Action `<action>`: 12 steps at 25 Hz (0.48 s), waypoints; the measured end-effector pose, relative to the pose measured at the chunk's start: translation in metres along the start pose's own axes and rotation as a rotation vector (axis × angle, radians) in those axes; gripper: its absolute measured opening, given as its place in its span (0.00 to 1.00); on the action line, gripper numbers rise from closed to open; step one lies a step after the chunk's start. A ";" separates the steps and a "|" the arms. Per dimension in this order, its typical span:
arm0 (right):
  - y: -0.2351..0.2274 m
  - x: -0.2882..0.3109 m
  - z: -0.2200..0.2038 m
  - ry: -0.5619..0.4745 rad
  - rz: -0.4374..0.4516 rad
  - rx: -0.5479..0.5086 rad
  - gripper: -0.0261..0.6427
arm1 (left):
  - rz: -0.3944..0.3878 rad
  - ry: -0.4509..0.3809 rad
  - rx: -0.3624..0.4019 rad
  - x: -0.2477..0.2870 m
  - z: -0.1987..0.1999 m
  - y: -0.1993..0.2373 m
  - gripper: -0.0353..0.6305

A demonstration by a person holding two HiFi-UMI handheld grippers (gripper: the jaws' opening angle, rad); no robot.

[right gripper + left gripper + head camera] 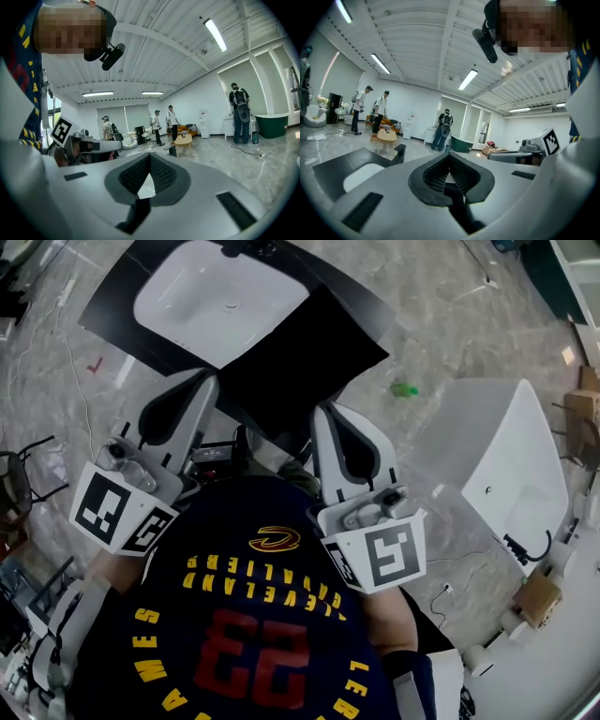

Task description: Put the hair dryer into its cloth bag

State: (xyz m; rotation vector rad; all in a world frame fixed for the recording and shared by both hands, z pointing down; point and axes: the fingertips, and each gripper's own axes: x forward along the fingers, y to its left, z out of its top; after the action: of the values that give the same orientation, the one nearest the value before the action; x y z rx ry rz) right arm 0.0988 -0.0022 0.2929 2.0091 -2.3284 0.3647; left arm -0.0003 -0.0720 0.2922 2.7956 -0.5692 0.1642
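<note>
Cloth bag (pixel 309 362) flat, corner toward person, left gripper (pixel 206 381), right gripper (pixel 323 411) closed, empty

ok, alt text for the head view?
The left gripper and right gripper, both shut and empty, point side by side toward a white sink set in a black counter, seen from above past the person's dark jersey.

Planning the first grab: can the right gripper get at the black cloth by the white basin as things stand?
Probably yes. The black cloth lies just ahead of the right gripper with nothing between. Its jaws are shut and empty, so they must open first.
</note>
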 end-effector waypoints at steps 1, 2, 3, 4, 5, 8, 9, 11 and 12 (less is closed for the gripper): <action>-0.002 0.001 -0.001 -0.002 0.001 0.006 0.05 | 0.030 -0.009 -0.009 -0.002 0.002 0.010 0.06; -0.004 0.002 -0.003 -0.003 0.000 0.012 0.05 | 0.054 -0.016 -0.014 -0.004 0.003 0.017 0.06; -0.005 0.001 -0.005 0.001 -0.001 0.016 0.05 | 0.071 -0.019 -0.015 -0.006 0.003 0.022 0.06; -0.006 0.001 -0.008 0.006 -0.001 0.017 0.05 | 0.080 -0.021 -0.013 -0.007 0.004 0.025 0.06; -0.006 0.001 -0.010 0.012 0.000 0.015 0.05 | 0.085 -0.021 -0.011 -0.008 0.004 0.026 0.06; -0.005 0.002 -0.012 0.017 0.005 0.011 0.05 | 0.086 -0.021 -0.011 -0.007 0.006 0.028 0.06; -0.006 0.003 -0.012 0.016 0.005 0.016 0.05 | 0.085 -0.020 -0.012 -0.006 0.007 0.028 0.06; -0.008 0.004 -0.013 0.018 0.004 0.030 0.05 | 0.084 -0.019 -0.016 -0.004 0.006 0.028 0.06; -0.008 0.004 -0.014 0.019 0.003 0.034 0.05 | 0.083 -0.018 -0.018 -0.003 0.006 0.028 0.06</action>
State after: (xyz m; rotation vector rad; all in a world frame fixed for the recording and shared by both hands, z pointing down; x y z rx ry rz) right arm 0.1046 -0.0041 0.3080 2.0080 -2.3303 0.4246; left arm -0.0141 -0.0973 0.2929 2.7607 -0.6874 0.1505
